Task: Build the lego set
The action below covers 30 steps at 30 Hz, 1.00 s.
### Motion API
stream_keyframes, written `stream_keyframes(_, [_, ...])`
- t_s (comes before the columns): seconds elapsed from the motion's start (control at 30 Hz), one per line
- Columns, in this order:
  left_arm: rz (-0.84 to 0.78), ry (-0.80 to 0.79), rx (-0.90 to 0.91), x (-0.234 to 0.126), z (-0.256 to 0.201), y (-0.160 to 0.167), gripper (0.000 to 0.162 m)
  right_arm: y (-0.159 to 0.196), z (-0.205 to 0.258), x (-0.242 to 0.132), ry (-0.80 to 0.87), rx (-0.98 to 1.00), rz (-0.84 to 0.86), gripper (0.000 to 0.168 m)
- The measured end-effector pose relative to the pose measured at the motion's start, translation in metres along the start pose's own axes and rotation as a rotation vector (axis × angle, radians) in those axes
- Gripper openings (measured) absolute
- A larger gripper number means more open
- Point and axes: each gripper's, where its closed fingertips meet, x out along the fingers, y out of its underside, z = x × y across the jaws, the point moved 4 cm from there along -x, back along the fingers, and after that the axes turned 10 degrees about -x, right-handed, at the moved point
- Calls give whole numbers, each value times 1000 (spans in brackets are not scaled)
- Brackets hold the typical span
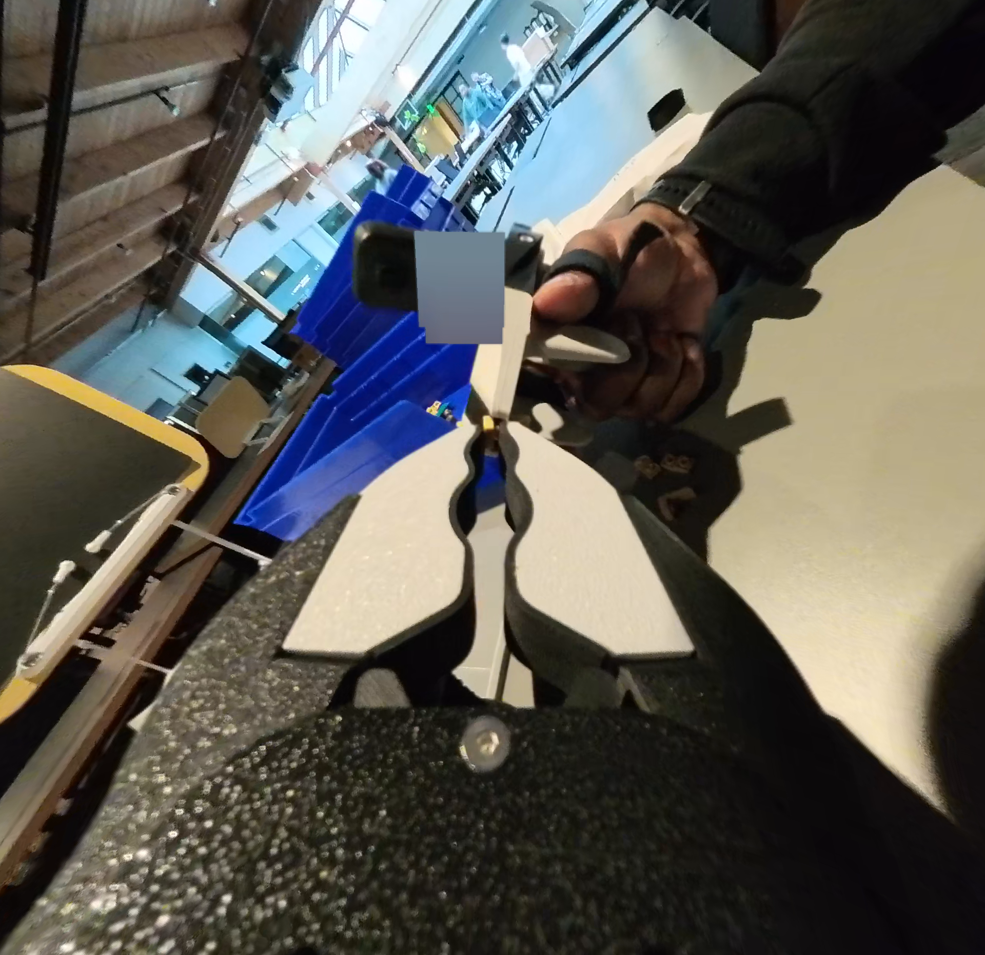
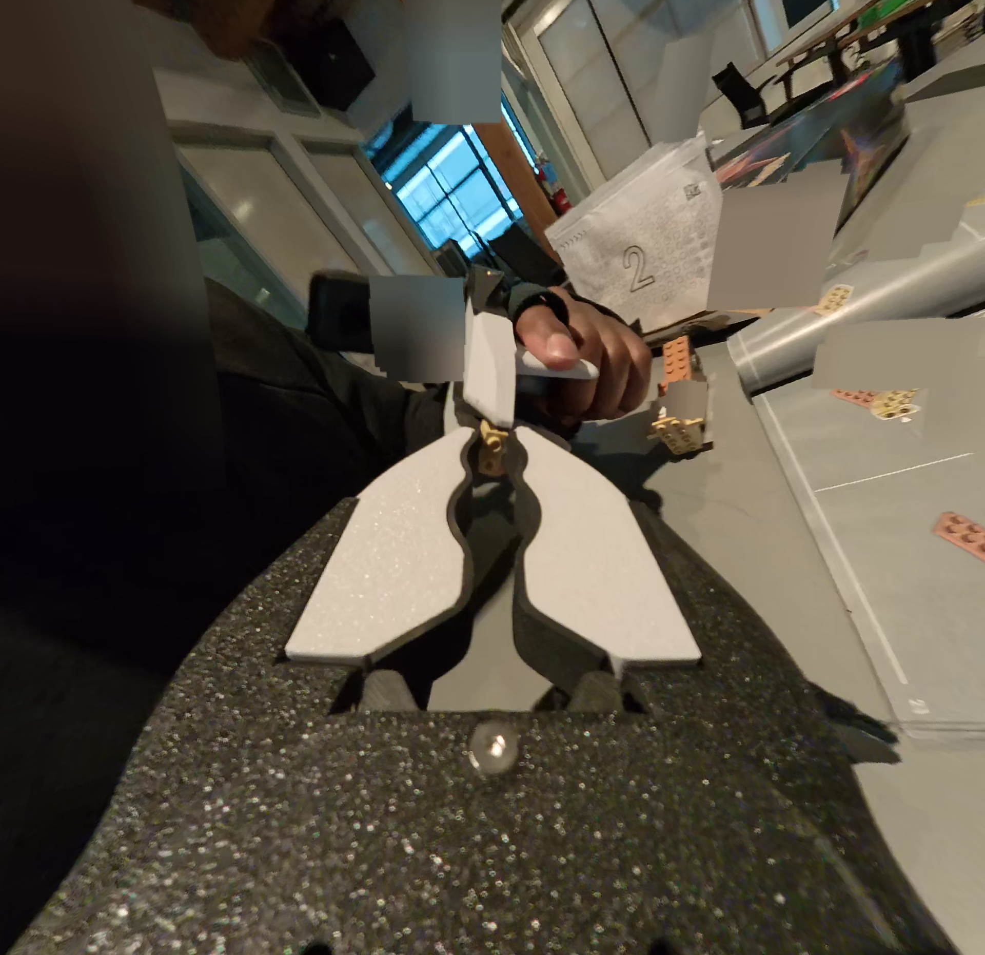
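Left wrist view: my left claw pinches a tan piece, mostly hidden between the tips. Small brown pieces on the tabletop sit in shadow, shapes unreadable. Blue bins cut off by the claw body (contents too small). Right wrist view: left side dark and blurred; pink plate clipped at the edge.
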Motion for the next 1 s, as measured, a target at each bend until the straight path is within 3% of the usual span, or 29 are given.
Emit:
stream_keyframes(0.2, [4, 4, -141, 0, 7, 2, 4, 2, -2, -2, 91, -195, 74, 30])
stream_keyframes(0.47, [-50, -38, -314, -11, 27, -4, 4, -12, 6, -9, 267, -598, 94, 29])
stream_keyframes(0.67, [-91, 78, -576, -10, 23, -14, 4, -10, 14, -9, 401, -965, 204, 27])
stream_keyframes(1.0, [-89, 200, -985, -6, 25, -1, 4, -10, 14, -11, 517, -1196, 297, 23])
